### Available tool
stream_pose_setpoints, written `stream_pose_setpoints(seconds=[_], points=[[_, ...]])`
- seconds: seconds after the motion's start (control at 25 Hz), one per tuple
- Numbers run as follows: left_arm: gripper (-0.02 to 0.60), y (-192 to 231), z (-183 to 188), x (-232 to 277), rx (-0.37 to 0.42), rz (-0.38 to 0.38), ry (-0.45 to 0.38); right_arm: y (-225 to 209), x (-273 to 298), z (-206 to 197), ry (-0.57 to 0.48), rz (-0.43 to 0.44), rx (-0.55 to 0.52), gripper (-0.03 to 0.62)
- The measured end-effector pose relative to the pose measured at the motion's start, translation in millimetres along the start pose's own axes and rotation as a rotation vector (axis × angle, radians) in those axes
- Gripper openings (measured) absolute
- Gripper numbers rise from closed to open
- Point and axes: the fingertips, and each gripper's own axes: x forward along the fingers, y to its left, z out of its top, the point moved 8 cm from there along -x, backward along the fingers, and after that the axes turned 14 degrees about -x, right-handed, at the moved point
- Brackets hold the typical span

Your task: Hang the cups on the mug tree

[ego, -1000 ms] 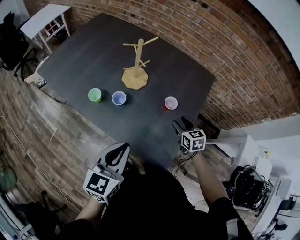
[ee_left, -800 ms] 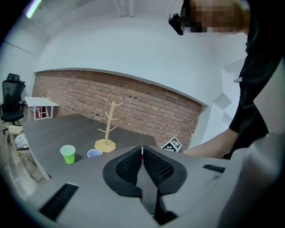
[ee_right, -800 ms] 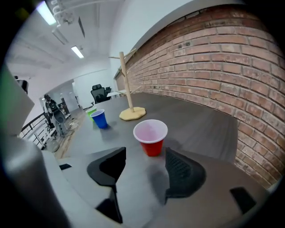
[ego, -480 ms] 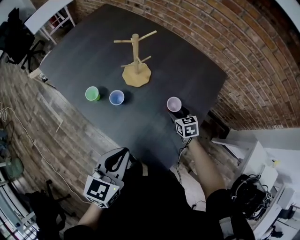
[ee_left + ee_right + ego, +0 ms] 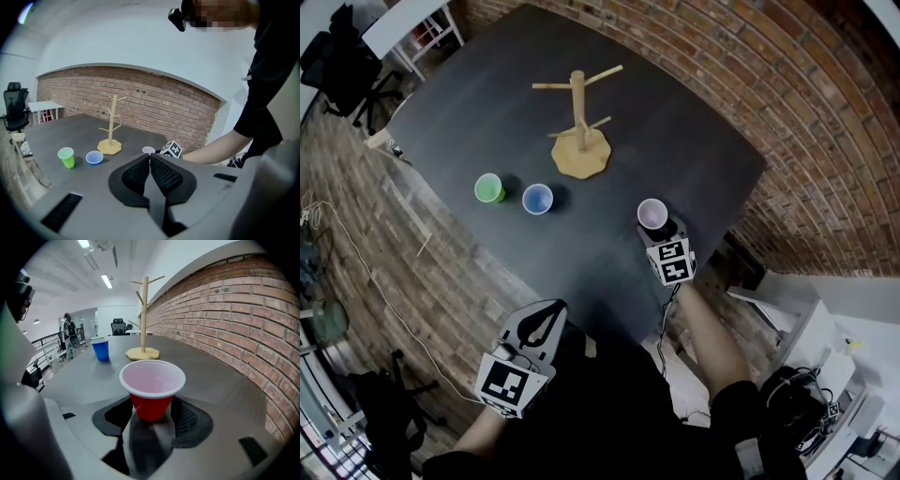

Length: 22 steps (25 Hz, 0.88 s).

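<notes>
The left gripper [image 5: 546, 314] hangs short of the table's [image 5: 609, 272] near edge, tilted slightly down, jaws closed on nothing. To the right, the right gripper [image 5: 662, 225] reaches over that edge on an outstretched arm. Its jaws have just been opening and stand wide either side of the red cup [image 5: 652, 214]. Farther left stand the blue cup [image 5: 537, 198] and green cup [image 5: 489, 187]. Bare tabletop leads to the mug tree [image 5: 579, 141], farthest.

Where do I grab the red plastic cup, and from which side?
Pinch the red plastic cup across its tapered wall, below the flared white rim, coming from the dark table's near edge. It stands upright and alone, so both sides are free. The right tool, whose jaws have just been opening, straddles it without pressing.
</notes>
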Motion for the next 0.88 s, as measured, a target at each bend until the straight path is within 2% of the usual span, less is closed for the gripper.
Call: stream_pose_setpoints(seconds=[0.24, 0.48, 0.68, 0.88], points=[[0.025, -4, 0, -3, 0.007, -0.005, -0.006, -6, -16, 11, -0.013, -0.025, -0.043, 0.275], [0.025, -4, 5, -10, 0.023, -0.02, 0.002, -34, -45, 36, -0.045, -0.109, -0.102, 0.27], [0.025, -3, 5, -18, 0.027, -0.019, 0.01, -63, -71, 65, -0.069, -0.186, -0.266, 0.27], [0.025, 3, 3, -24, 0.017, -0.01, -0.009, -98, -98, 117, -0.104, -0.301, -0.471, 0.268]])
